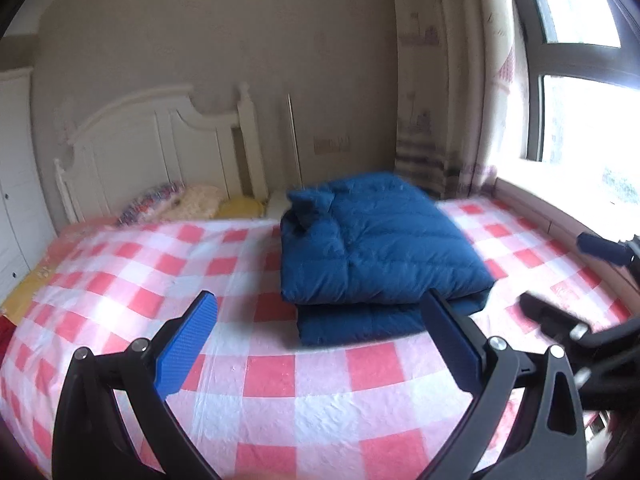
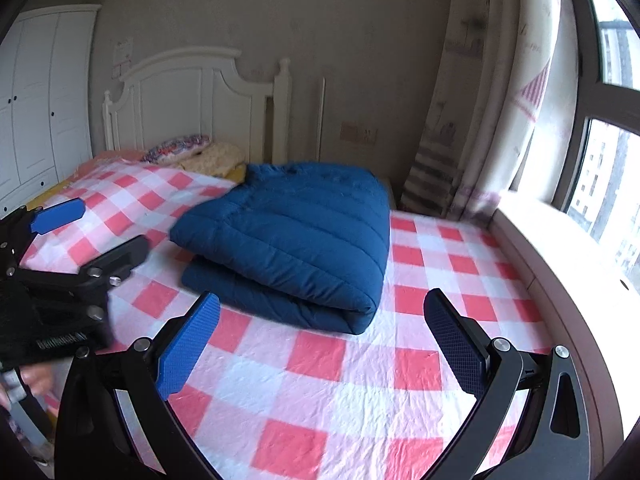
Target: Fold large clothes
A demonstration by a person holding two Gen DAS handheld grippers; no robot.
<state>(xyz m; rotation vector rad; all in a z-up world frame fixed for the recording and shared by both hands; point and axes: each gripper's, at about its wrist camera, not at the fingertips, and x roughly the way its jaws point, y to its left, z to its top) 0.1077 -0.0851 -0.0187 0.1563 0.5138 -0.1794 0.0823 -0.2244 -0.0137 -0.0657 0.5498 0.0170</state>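
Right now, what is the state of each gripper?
Left gripper: open, holding nothing.
Right gripper: open, holding nothing.

The left gripper (image 1: 320, 336) and the right gripper (image 2: 322, 332) both hang with jaws spread wide, gripping nothing. They sit side by side, near each other, pointing far.

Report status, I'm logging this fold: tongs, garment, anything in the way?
Left tongs open, empty. Right tongs open, empty. Blue padded garment folded in layers on checked bedsheet, untouched. Nothing between tongs and garment.
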